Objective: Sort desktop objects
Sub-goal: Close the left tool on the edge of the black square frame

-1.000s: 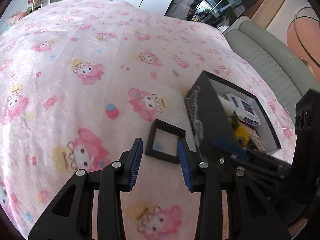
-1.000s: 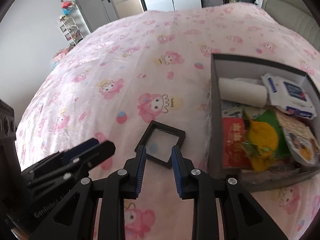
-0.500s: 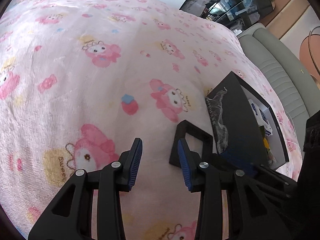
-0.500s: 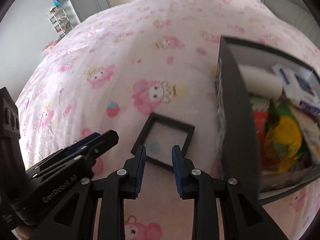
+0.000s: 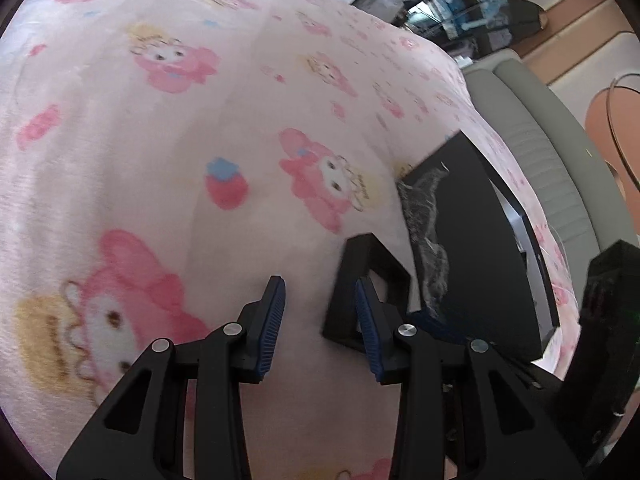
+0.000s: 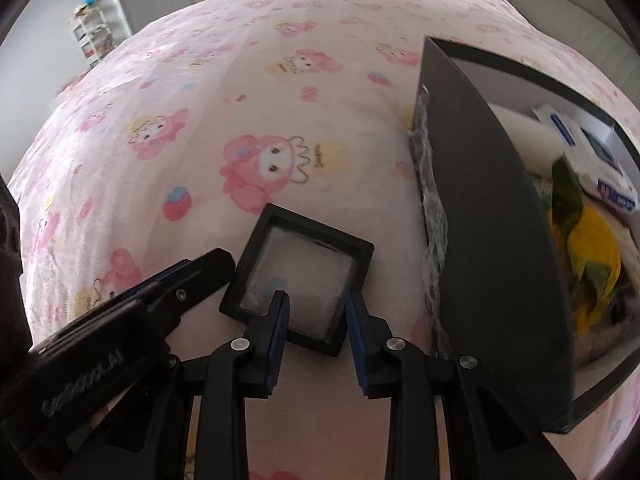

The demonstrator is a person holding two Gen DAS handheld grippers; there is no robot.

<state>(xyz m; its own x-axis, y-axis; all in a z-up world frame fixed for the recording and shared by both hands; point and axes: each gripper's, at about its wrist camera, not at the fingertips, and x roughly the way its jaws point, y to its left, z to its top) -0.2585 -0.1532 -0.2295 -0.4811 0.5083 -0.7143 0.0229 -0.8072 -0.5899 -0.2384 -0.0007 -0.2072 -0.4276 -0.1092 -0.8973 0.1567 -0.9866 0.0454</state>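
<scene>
Right wrist view: right gripper parted around black frame (not clamped); left gripper open, empty.

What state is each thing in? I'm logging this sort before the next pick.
Left gripper: open, empty, beside the frame.
Right gripper: open, straddling the frame's near corner, not clamped.
Black square frame: flat on the pink blanket, outside the box.
Black box: open-topped, holding packets and a white roll.

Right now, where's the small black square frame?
In the right wrist view the black square frame lies flat on the pink blanket, just left of the black box, right ahead of the open right gripper.
</scene>
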